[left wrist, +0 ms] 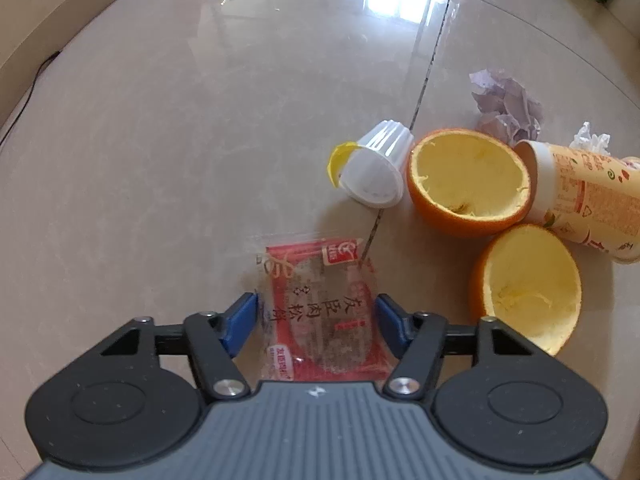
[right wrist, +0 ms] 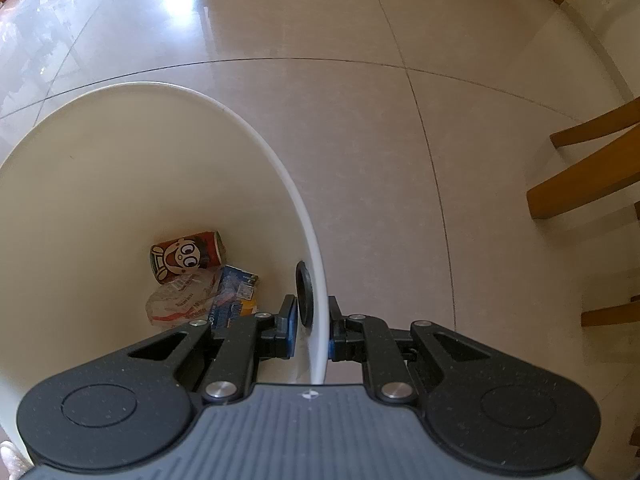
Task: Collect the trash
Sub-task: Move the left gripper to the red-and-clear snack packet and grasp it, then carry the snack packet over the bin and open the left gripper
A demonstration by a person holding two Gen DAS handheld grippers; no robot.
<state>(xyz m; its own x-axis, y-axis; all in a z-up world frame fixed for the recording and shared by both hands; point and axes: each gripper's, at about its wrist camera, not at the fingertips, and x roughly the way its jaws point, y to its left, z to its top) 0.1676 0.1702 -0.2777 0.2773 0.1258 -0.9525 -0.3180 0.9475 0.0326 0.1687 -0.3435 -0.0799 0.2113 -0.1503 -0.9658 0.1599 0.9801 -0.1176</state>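
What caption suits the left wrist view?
Left gripper straddles a red wrapper on the floor, beside orange peels.

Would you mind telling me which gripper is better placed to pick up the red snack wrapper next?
Left. The left gripper already straddles the red snack wrapper on the floor, one blue pad on each side. The right gripper is clamped on the white bin rim.
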